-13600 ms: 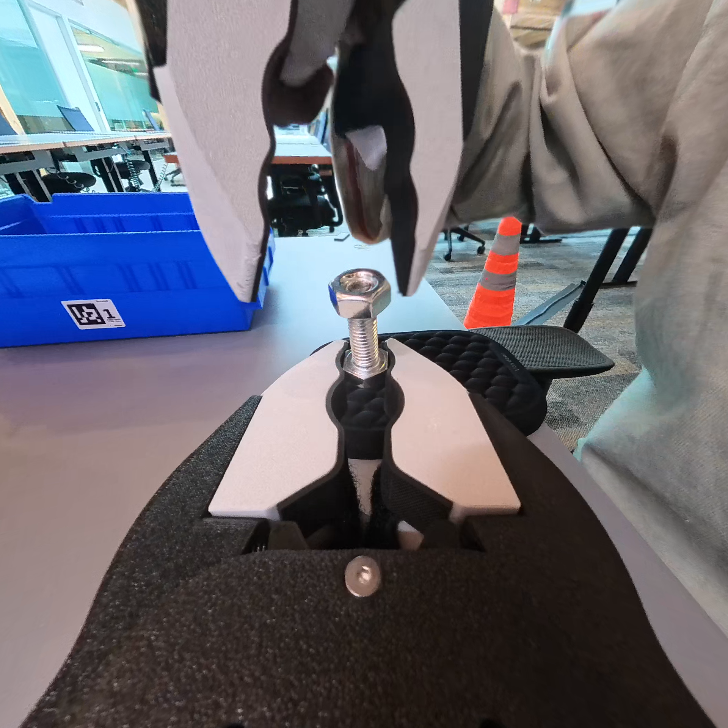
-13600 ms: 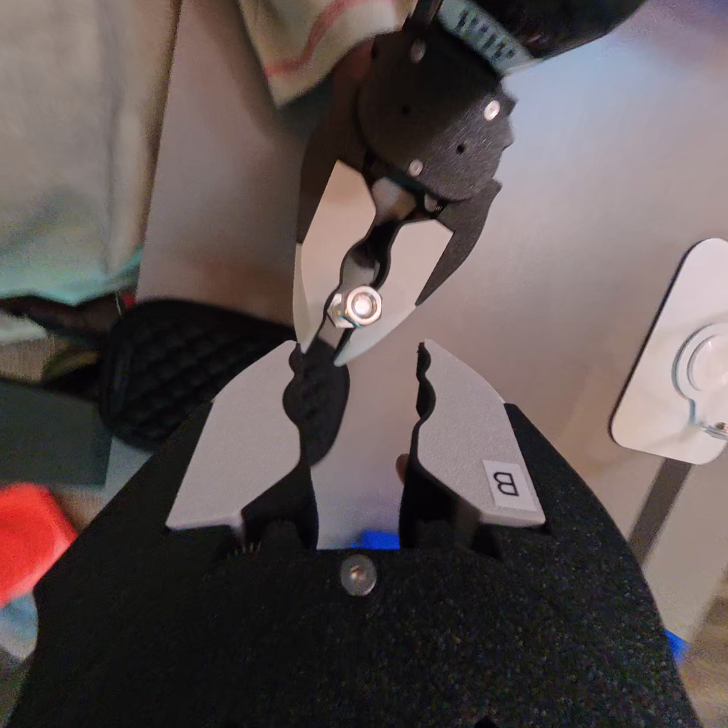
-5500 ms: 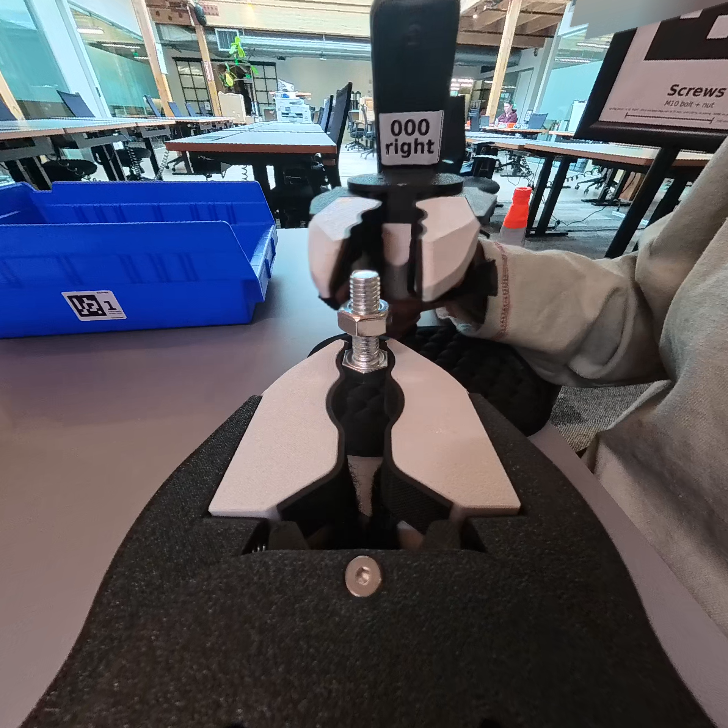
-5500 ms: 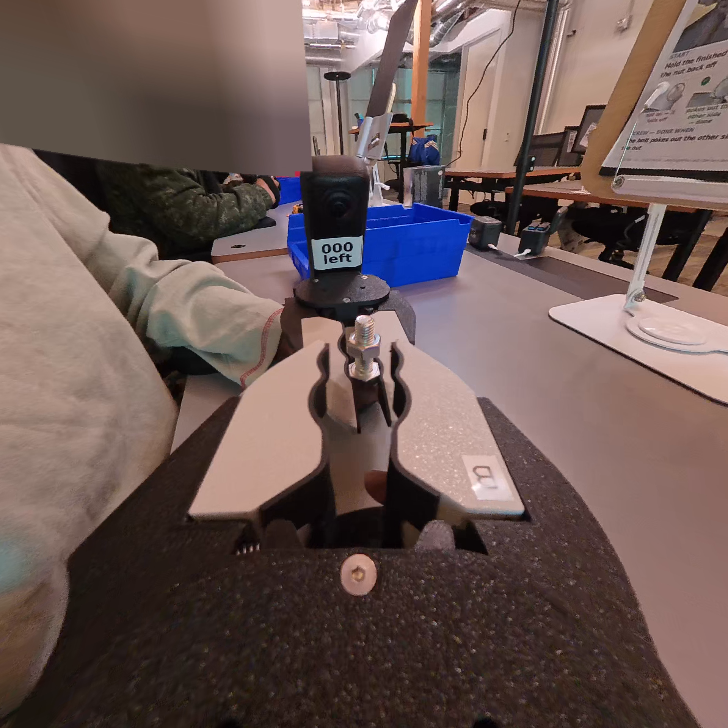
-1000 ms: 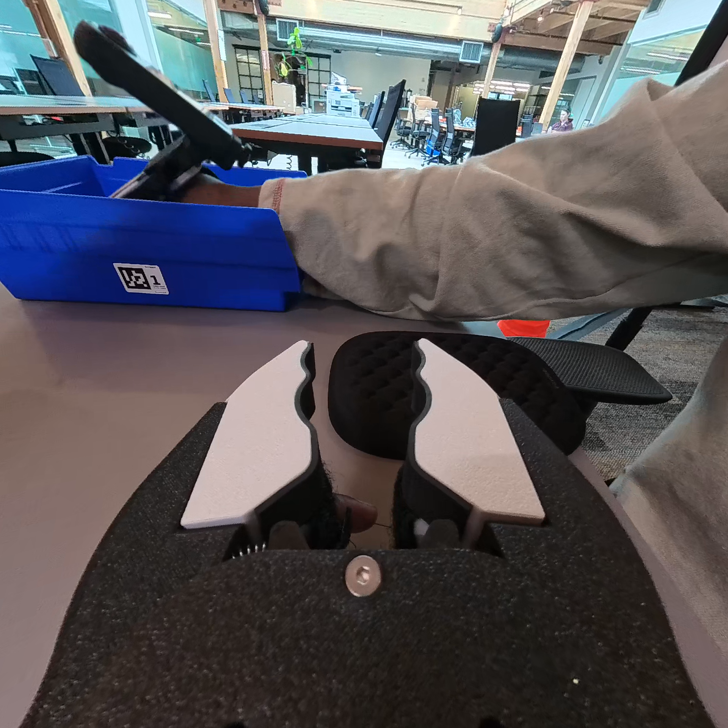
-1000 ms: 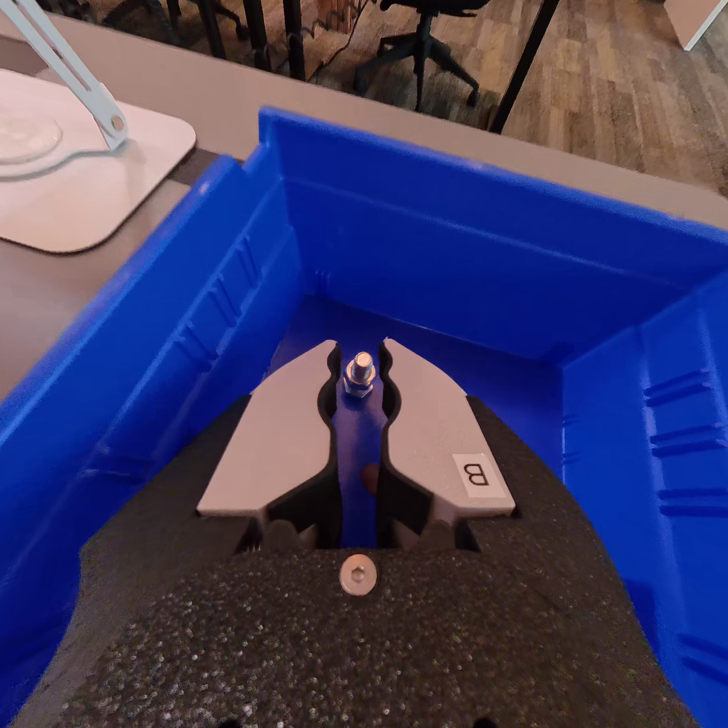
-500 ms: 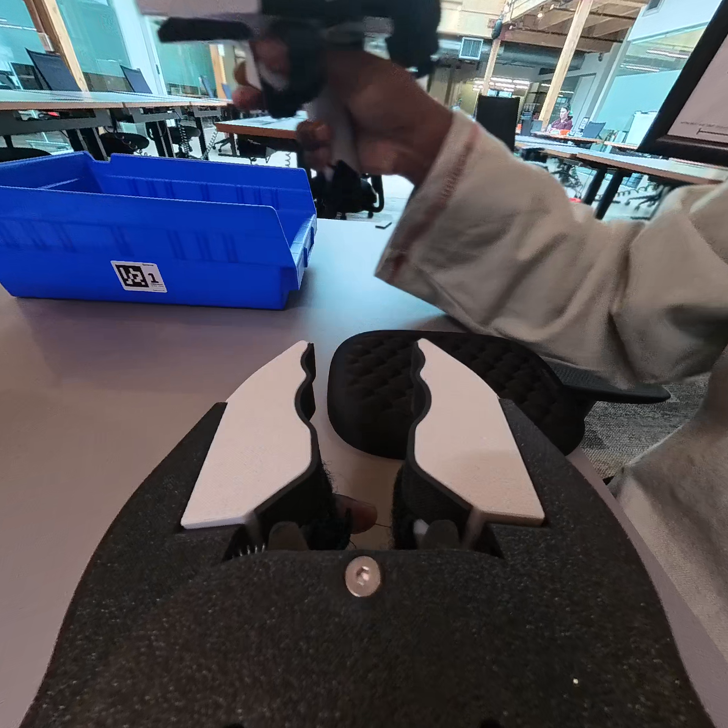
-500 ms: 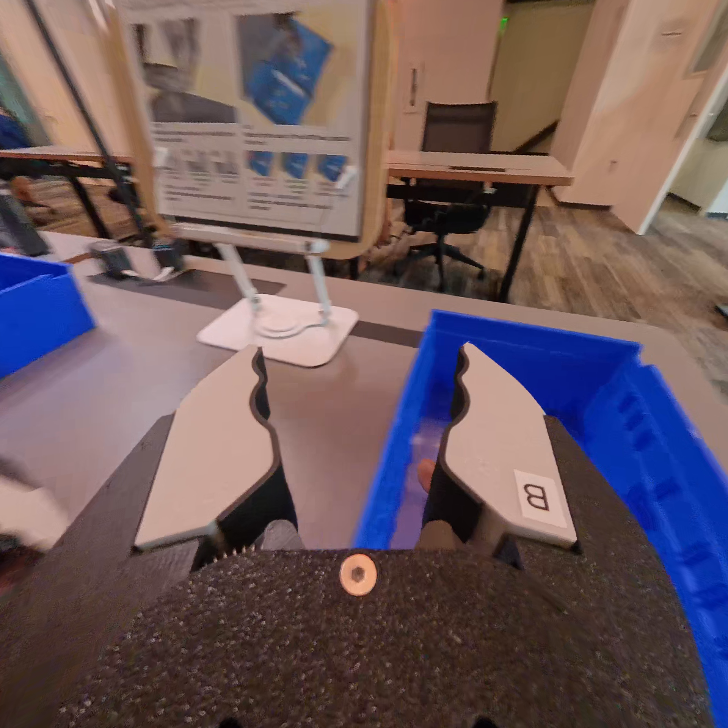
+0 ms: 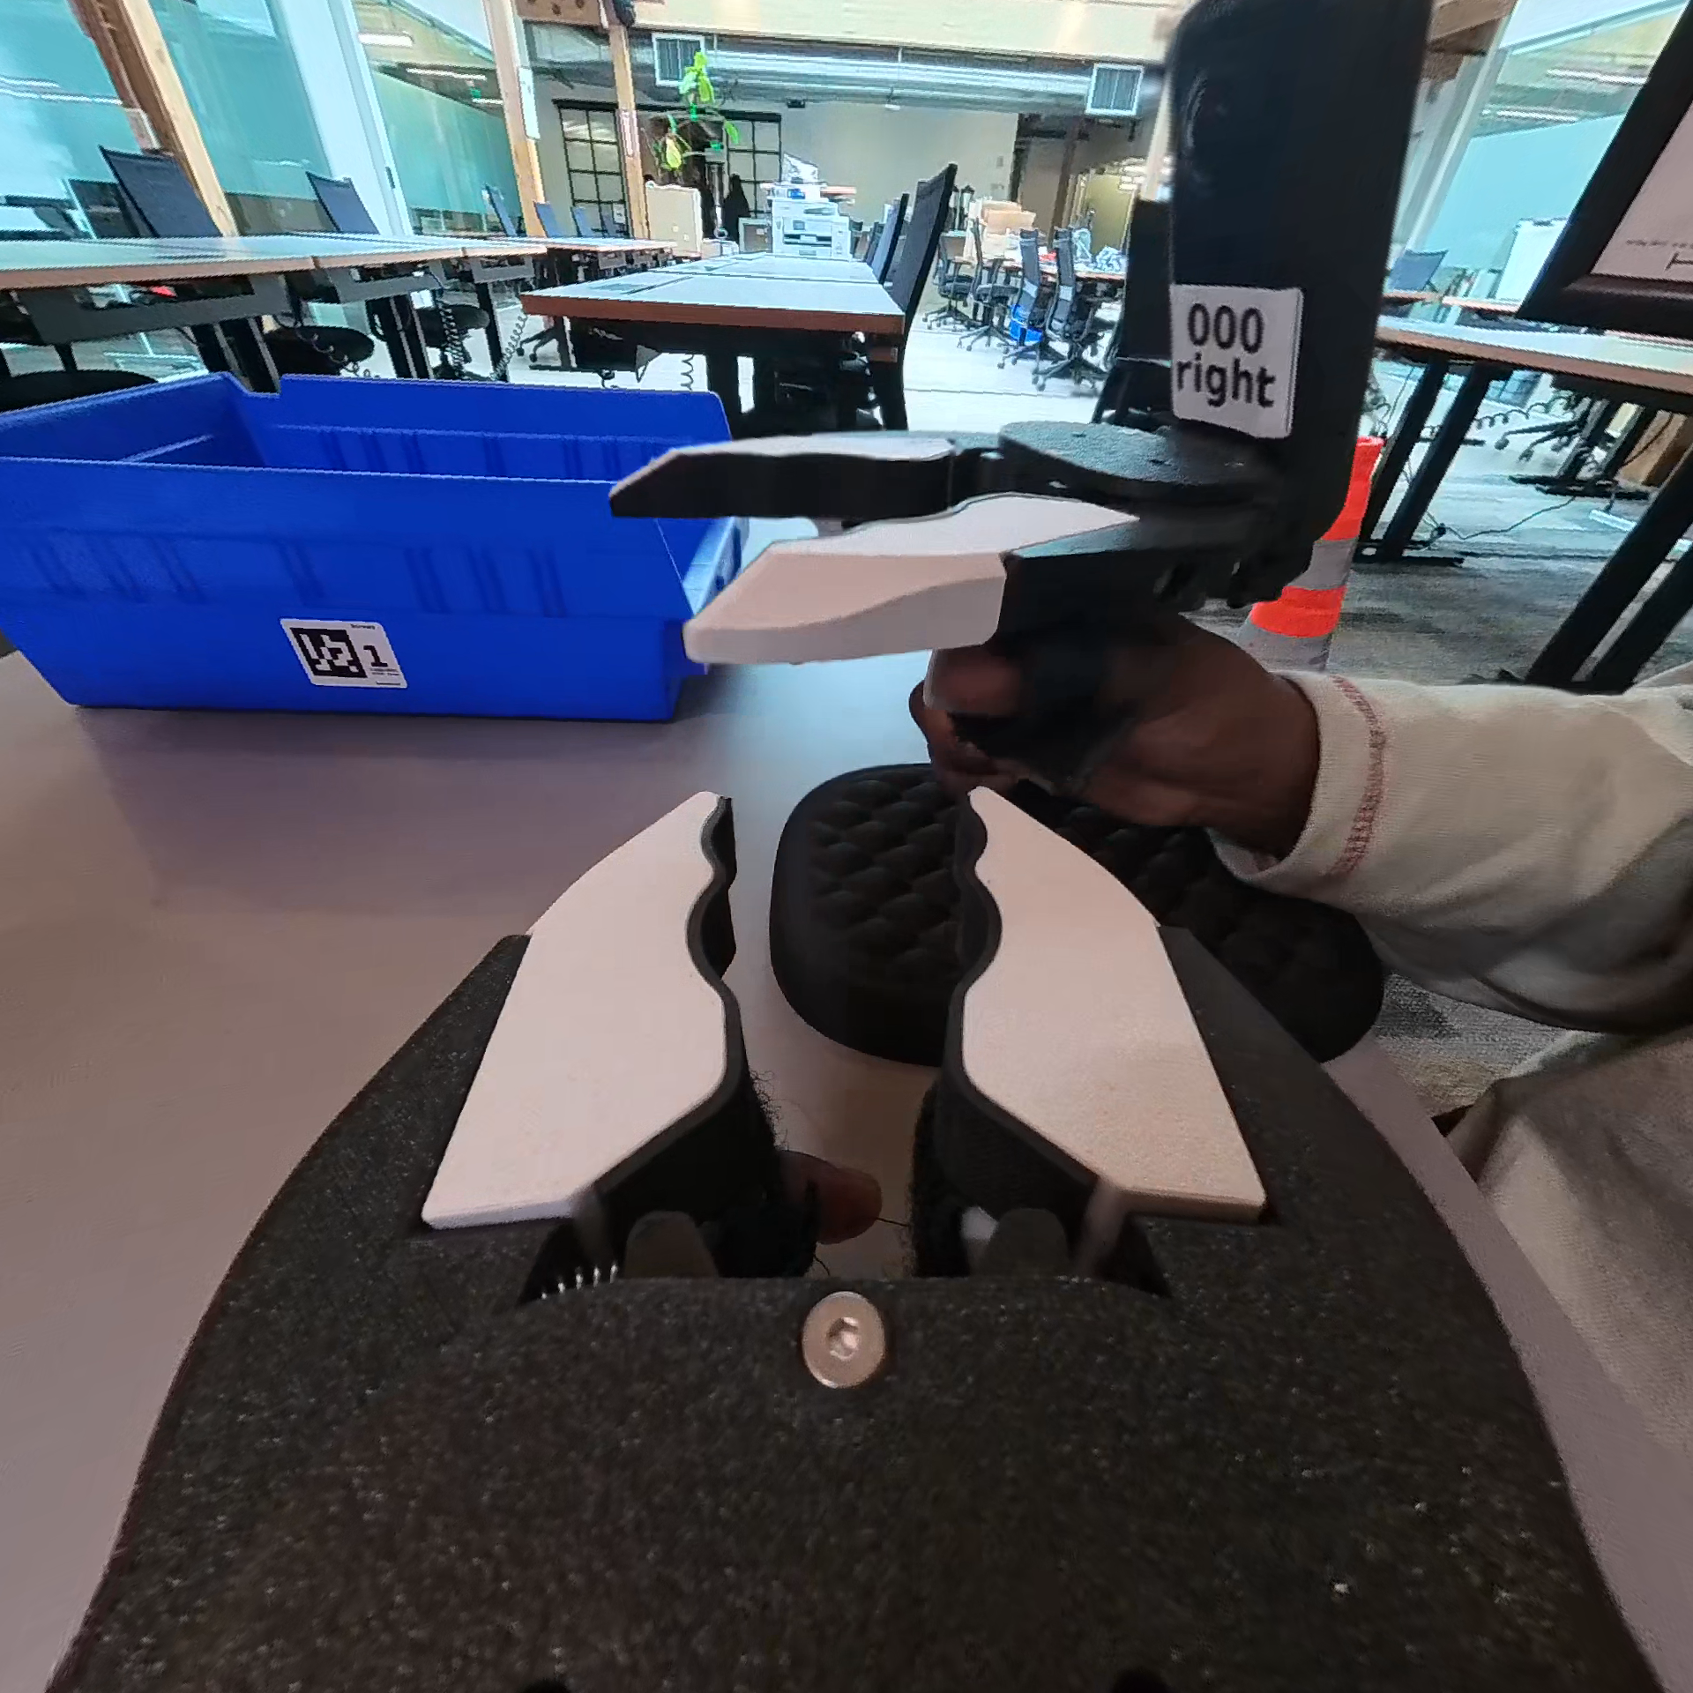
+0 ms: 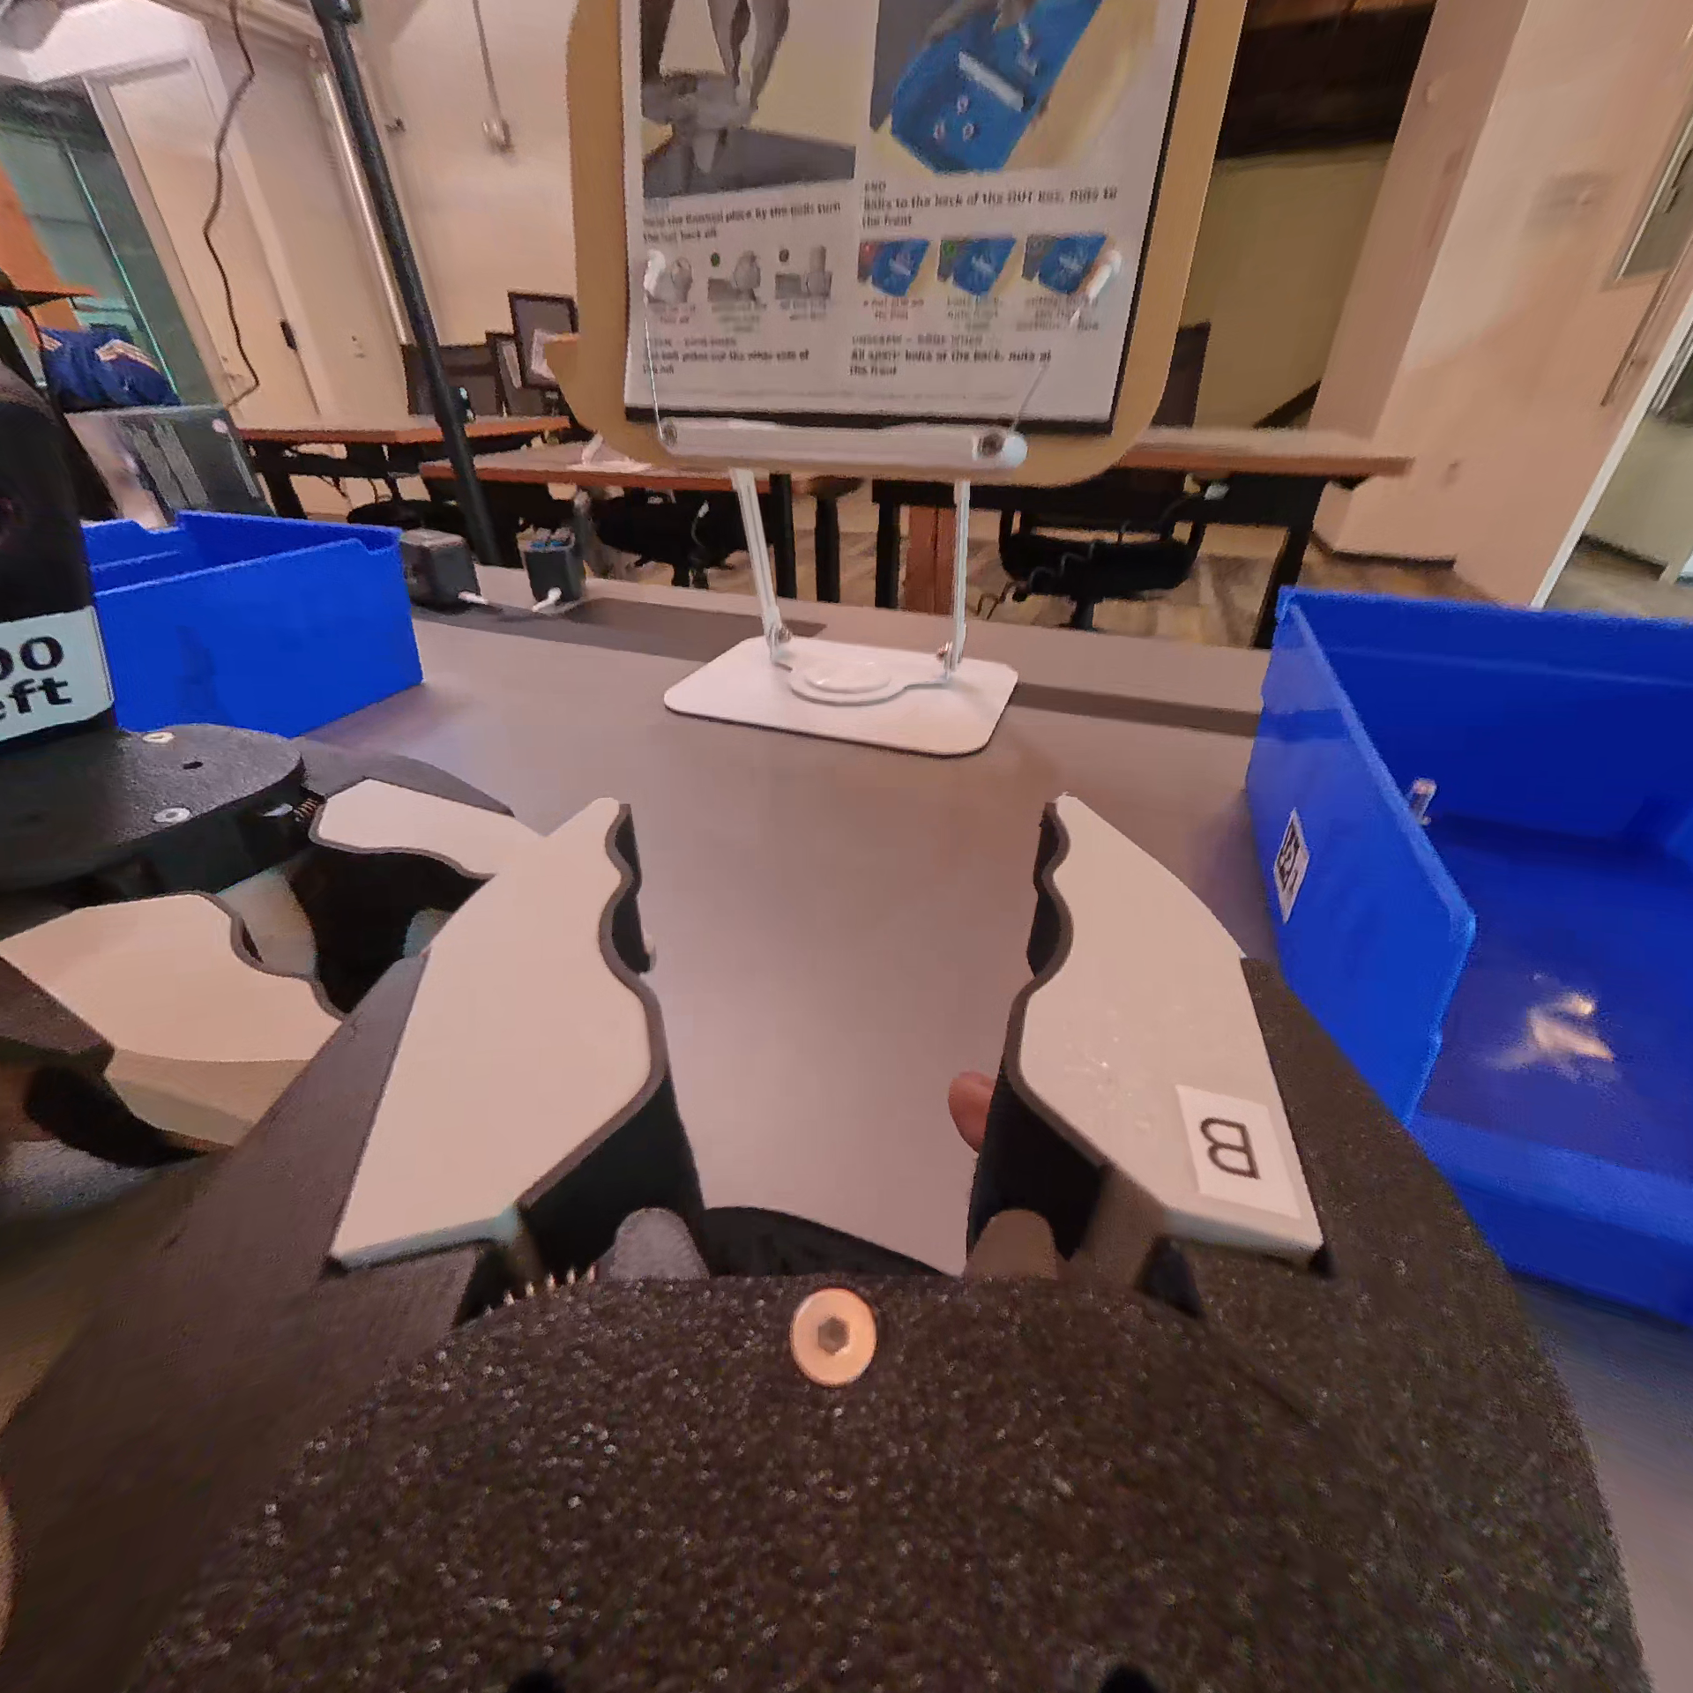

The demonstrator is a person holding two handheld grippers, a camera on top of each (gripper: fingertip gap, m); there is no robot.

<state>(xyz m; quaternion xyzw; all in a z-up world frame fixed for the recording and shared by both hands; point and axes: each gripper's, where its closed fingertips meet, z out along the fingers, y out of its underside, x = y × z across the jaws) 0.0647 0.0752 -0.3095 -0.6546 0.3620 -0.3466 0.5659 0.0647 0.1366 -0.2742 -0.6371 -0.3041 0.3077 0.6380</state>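
Left gripper (image 9: 847, 806) is held narrowly parted, bare, above the bench (image 9: 275, 870); right gripper (image 10: 838, 815) is spread wide, bare.

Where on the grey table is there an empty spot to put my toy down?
The widest bare patch of grey table lies ahead of the open, empty right gripper, between the white stand base and the blue plastic bin on the right. It is crowded at the near edge, around the left gripper, the black quilted pad and the hand.
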